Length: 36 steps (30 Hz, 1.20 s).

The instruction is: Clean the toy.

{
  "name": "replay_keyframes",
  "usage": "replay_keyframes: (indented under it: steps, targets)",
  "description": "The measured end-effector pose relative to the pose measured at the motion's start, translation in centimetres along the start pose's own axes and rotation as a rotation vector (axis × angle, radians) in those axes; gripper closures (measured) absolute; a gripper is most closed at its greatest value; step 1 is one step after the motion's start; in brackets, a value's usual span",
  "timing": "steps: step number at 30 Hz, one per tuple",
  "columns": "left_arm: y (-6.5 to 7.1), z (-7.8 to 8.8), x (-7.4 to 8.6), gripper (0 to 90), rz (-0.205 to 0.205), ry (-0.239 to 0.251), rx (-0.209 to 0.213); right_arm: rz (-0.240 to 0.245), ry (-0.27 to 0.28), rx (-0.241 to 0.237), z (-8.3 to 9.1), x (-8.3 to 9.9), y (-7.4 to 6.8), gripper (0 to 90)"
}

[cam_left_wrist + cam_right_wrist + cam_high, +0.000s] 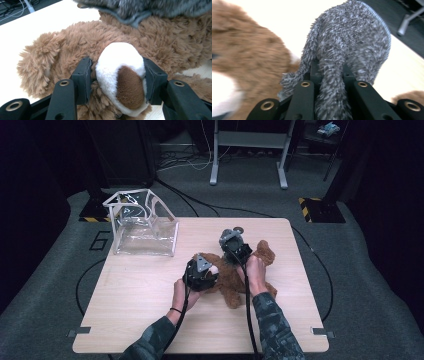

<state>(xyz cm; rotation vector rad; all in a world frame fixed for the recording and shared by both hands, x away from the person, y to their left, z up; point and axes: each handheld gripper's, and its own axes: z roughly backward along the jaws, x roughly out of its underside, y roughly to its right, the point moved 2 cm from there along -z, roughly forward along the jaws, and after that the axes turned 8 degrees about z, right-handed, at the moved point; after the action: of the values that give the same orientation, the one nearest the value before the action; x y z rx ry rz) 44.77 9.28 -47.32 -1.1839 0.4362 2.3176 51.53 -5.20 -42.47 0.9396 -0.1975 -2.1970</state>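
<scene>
Gripping the brown teddy bear (82, 45) by its white muzzle (120, 75) with the left gripper (117, 80), both black pads pressing into the plush on either side of the brown nose patch. Pinching a fold of grey fuzzy cloth (352, 45) tightly in the right gripper (330, 72), jaws nearly together on the fabric. Lying on the light wooden table (130, 295), near its middle, the bear (235, 280) sprawling between and under the two hands. Hovering at the bear's left end, the left gripper (200, 272); sitting just behind the bear's body, the right gripper (235, 245). Draping over the bear's upper side in the left gripper view, the grey cloth (140, 10). Standing well to the left of the bear, at the table's far corner, a clear plastic bag on a white frame (142, 227).
</scene>
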Motion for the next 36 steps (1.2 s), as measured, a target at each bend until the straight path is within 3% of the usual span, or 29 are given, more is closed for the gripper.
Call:
replay_keyframes:
  steps: [7, 9, 11, 14, 16, 17, 19, 20, 23, 27, 29, 31, 33, 35, 36]
  targets:
    - [-0.1, 0.0, 0.1, 48.3, -0.001, -0.003, 0.001, -0.066, -0.060, 0.088, 0.3, 1.3, 3.4, 78.9]
    - [-0.2, -0.1, 0.0, 48.1, 0.004, -0.004, 0.002, -0.090, -0.066, 0.088, 0.8, 1.7, 4.0, 78.8]
    - [-0.1, -0.1, 0.0, 47.9, 0.009, -0.003, -0.006, -0.094, -0.043, 0.095, 1.6, 1.8, 4.2, 78.7]
    - [-0.1, -0.2, 0.0, 47.5, 0.014, 0.001, -0.004, -0.103, 0.037, 0.089, 3.4, 1.3, 3.9, 78.5]
    - [-0.2, -0.2, 0.0, 47.3, 0.012, -0.004, -0.003, -0.112, 0.092, 0.054, 4.7, 0.5, 3.4, 78.4]
    - [-0.2, -0.2, 0.0, 47.0, 0.012, -0.004, -0.003, -0.112, 0.092, 0.054, 4.7, 0.5, 3.4, 78.4]
    - [-0.2, -0.3, 0.0, 46.9, 0.013, -0.002, -0.006, -0.089, 0.160, -0.039, 6.5, -1.0, 1.7, 78.3]
    - [-0.2, -0.3, 0.0, 46.9, 0.017, -0.004, -0.003, -0.077, 0.176, -0.058, 6.6, -1.3, 1.3, 78.3]
    - [-0.2, -0.3, 0.0, 46.8, 0.026, 0.004, -0.004, -0.036, 0.159, -0.125, 6.1, -2.0, -0.6, 78.2]
    - [-0.3, -0.3, 0.0, 46.9, 0.021, -0.003, -0.007, 0.026, 0.104, -0.186, 3.4, -1.9, -3.0, 78.2]
    - [-0.3, -0.3, 0.0, 46.9, 0.023, -0.009, 0.001, 0.029, 0.068, -0.204, 2.0, -1.6, -3.7, 78.3]
    - [-0.4, -0.3, 0.1, 46.9, 0.027, -0.012, 0.003, 0.004, 0.020, -0.209, 1.1, -1.1, -3.8, 78.4]
    - [-0.4, -0.3, 0.1, 46.9, 0.029, -0.010, 0.002, -0.013, 0.011, -0.186, 0.4, -0.7, -3.1, 78.5]
    - [-0.3, -0.4, 0.1, 46.9, 0.029, -0.007, 0.001, 0.011, 0.001, -0.153, -0.1, -0.4, -2.4, 78.6]
    - [-0.2, -0.4, 0.1, 46.9, 0.030, -0.006, 0.001, -0.021, -0.014, -0.157, -0.1, -0.2, -2.2, 78.6]
